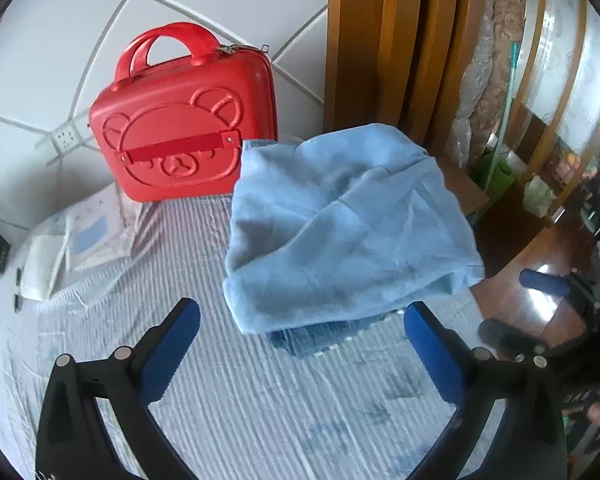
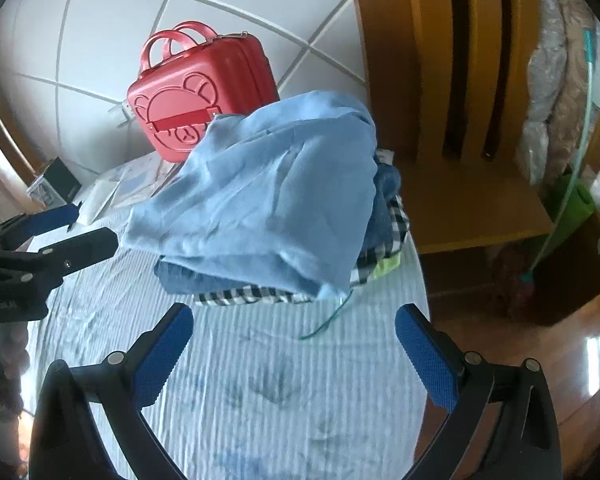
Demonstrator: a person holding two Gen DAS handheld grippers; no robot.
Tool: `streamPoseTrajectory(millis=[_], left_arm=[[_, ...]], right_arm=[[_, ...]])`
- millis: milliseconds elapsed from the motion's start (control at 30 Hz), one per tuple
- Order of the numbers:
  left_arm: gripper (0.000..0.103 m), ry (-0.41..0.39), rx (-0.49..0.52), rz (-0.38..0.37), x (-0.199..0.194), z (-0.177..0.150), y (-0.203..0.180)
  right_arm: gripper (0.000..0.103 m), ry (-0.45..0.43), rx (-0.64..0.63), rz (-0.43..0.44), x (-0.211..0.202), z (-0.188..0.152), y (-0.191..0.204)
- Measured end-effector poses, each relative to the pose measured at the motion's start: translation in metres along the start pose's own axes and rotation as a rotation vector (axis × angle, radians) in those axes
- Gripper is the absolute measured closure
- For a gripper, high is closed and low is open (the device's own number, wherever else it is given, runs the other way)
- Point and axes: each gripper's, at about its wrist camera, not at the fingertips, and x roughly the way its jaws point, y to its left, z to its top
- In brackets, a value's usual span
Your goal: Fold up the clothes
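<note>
A light blue garment (image 1: 340,224) lies folded on top of a pile of clothes on the striped bed sheet (image 1: 220,400). A darker blue denim piece (image 1: 320,336) shows under it. In the right wrist view the light blue garment (image 2: 268,200) covers a dark blue piece (image 2: 188,280) and a black-and-white checked piece (image 2: 252,294). My left gripper (image 1: 300,316) is open and empty just in front of the pile. My right gripper (image 2: 294,320) is open and empty in front of the pile. The left gripper also shows at the left of the right wrist view (image 2: 88,228).
A red bear-faced case (image 1: 180,124) stands against the tiled wall behind the pile. Papers and a white box (image 1: 60,248) lie on the sheet at left. A wooden headboard (image 2: 460,60) and shelf rise at right. The bed edge drops to a wooden floor (image 2: 560,360).
</note>
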Motion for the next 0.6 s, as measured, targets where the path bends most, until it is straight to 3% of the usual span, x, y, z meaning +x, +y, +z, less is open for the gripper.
streamPoseTrajectory(millis=[600], left_arm=[[0.000, 0.044, 0.017, 0.022, 0.009, -0.005, 0.005]], right_arm=[[0.001, 0.012, 0.017, -0.035, 0.000, 0.001, 0.013]])
